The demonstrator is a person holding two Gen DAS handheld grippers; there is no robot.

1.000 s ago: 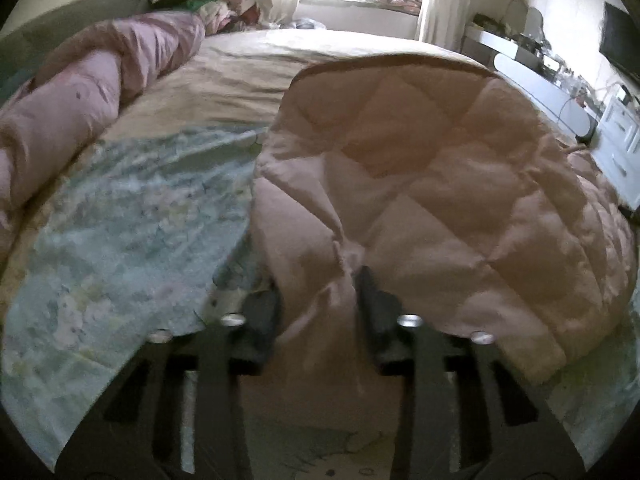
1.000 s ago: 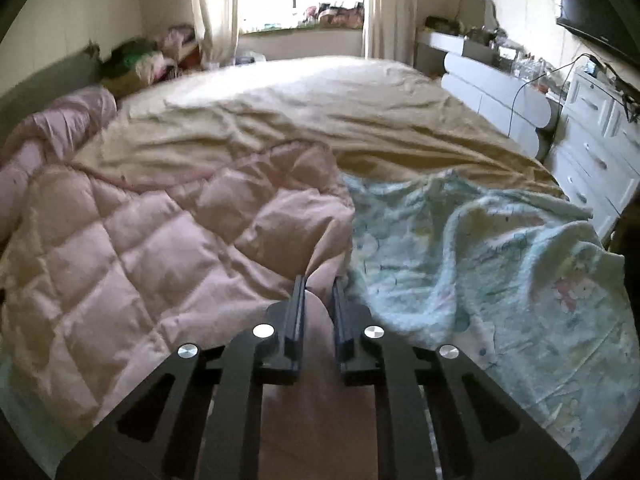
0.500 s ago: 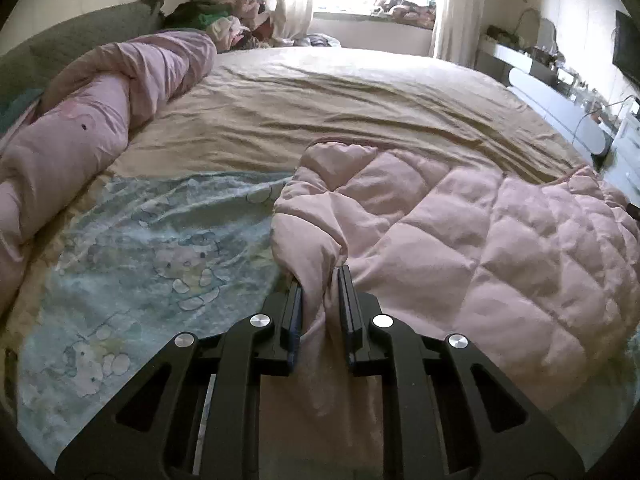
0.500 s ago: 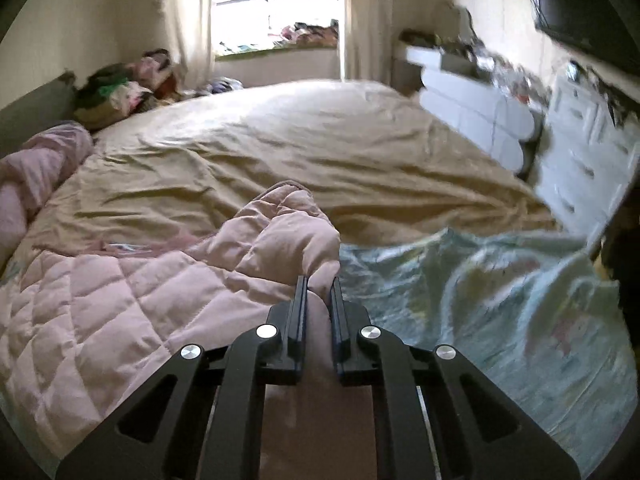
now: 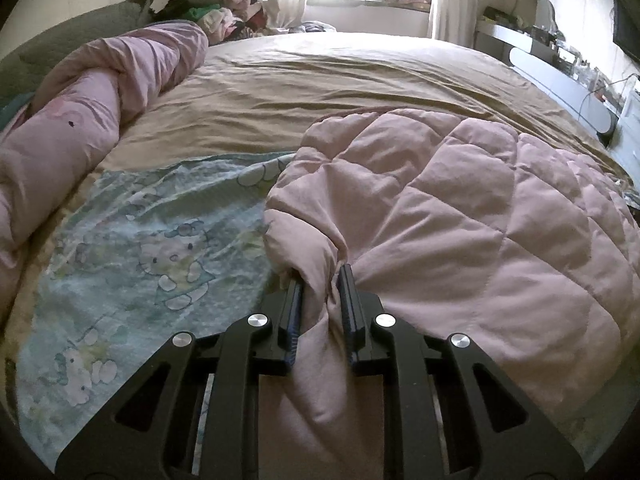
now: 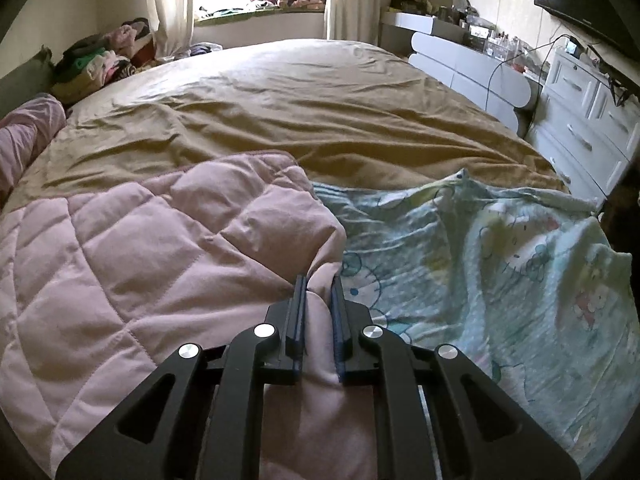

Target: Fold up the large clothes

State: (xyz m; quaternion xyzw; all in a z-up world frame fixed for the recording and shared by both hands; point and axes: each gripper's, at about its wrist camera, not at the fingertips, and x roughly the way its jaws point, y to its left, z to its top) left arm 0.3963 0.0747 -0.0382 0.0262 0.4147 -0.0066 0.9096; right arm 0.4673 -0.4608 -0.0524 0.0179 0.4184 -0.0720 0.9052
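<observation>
No text, label, brand name, number or sign can be read in either view. The pale blue-green printed sheet (image 5: 132,264) on the bed carries only cartoon cat figures and small drawn shapes, with no lettering that can be made out. The dark flat screen (image 6: 592,4) on the wall in the right wrist view shows a small pale mark along its lower edge, too small to read. The items on the white dresser (image 6: 584,120) are too small and blurred to show any labels.
</observation>
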